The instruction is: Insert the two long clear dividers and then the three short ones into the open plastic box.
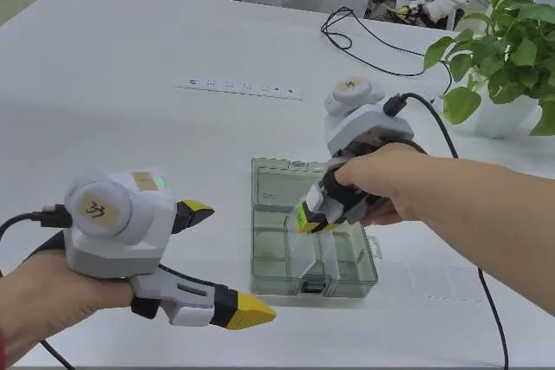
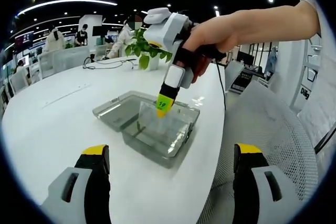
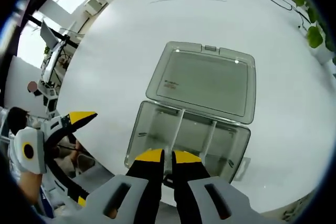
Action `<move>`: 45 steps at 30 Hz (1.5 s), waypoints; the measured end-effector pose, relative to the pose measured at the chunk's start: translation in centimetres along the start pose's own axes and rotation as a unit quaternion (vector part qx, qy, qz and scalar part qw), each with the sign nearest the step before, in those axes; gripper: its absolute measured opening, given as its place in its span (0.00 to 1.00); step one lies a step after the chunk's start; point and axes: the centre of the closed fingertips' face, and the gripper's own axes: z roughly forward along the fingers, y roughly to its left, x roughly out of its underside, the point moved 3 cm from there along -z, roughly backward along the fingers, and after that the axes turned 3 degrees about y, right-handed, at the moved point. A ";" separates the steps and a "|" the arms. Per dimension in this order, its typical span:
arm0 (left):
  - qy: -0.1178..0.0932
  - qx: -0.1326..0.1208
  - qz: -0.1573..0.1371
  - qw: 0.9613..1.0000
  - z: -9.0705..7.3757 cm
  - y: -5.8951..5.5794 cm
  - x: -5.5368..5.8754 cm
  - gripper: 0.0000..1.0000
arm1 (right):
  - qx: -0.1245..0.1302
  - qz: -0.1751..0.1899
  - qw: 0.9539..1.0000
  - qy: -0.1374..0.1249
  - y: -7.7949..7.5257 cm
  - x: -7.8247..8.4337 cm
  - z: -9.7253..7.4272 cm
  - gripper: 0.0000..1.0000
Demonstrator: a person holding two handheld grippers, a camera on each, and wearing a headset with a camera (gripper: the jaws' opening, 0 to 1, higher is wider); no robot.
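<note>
The clear plastic box [image 1: 270, 282] lies open on the white table, its lid [image 1: 279, 181] flat behind it. My right gripper [image 1: 310, 221] hangs over the tray, shut on a clear divider [image 3: 174, 129] that stands lengthwise in the box [image 3: 135, 141]. A second clear divider [image 3: 210, 132] stands upright beside it. In the left gripper view the right gripper [image 2: 164, 104] points down into the box [image 2: 157, 148]. My left gripper [image 1: 222, 261] hovers open at the lower left, apart from the box, with nothing between its fingers [image 2: 97, 156].
A white power strip [image 1: 238, 87] lies farther back on the table. A potted green plant [image 1: 503, 49] stands at the right, with black cables [image 1: 373, 45] trailing near it. Chairs and a person sit beyond the far edge.
</note>
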 end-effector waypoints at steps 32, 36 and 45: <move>-0.004 0.000 -0.006 1.000 0.1 0.1 -0.2 1.00 | -0.009 0.027 1.000 -0.011 0.0 -0.2 0.4 0.07; -0.005 -0.002 -0.008 1.000 0.1 0.3 -0.2 1.00 | -0.005 0.021 1.000 -0.010 -0.1 -0.2 0.4 0.07; -0.006 -0.002 -0.008 1.000 0.1 0.4 -0.3 1.00 | -0.007 0.019 1.000 -0.012 0.1 -0.2 0.4 0.07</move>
